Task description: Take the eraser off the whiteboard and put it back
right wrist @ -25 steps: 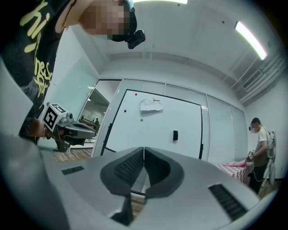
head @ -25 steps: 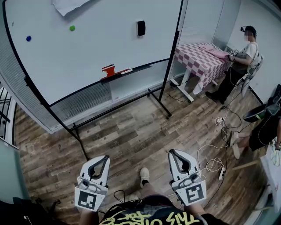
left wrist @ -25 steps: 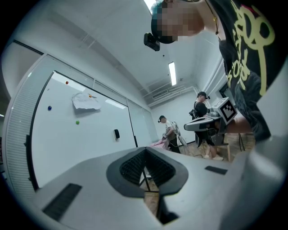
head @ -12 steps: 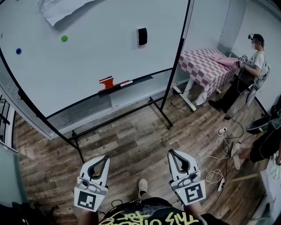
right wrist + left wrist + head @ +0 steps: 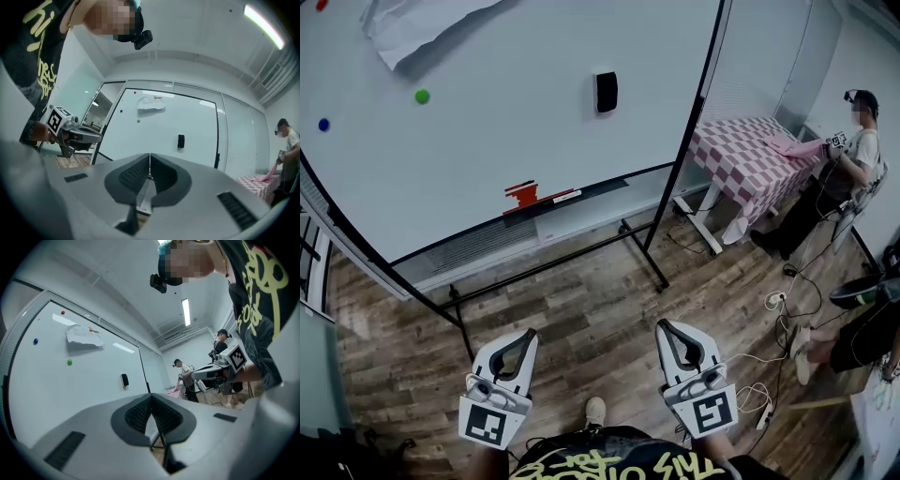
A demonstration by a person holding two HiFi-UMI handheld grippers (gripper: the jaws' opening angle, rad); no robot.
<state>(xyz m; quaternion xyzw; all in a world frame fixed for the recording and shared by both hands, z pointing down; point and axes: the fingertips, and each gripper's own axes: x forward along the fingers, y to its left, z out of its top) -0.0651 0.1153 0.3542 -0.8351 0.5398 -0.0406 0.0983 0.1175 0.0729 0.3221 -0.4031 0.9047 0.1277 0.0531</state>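
Note:
A black eraser (image 5: 605,91) clings to the big whiteboard (image 5: 516,122), right of its middle, well ahead of me. It also shows small in the left gripper view, eraser (image 5: 124,379), and in the right gripper view, eraser (image 5: 181,140). My left gripper (image 5: 526,337) and right gripper (image 5: 665,327) hover side by side over the wooden floor, far short of the board. Both point towards it. Each has its jaws shut with nothing between them, seen in the left gripper (image 5: 151,397) and the right gripper (image 5: 150,158) in their own views.
The board's tray holds a red object (image 5: 523,194) and a marker (image 5: 566,197). A crumpled paper (image 5: 403,28) and coloured magnets (image 5: 422,96) sit on the board. Its stand legs (image 5: 654,258) reach over the floor. At the right are a checked table (image 5: 750,159), a person (image 5: 853,141) and cables (image 5: 769,305).
Both grippers have moved forward with me towards the whiteboard, which now looks nearer and larger. Their jaws stay shut and empty. The eraser has not moved on the board.

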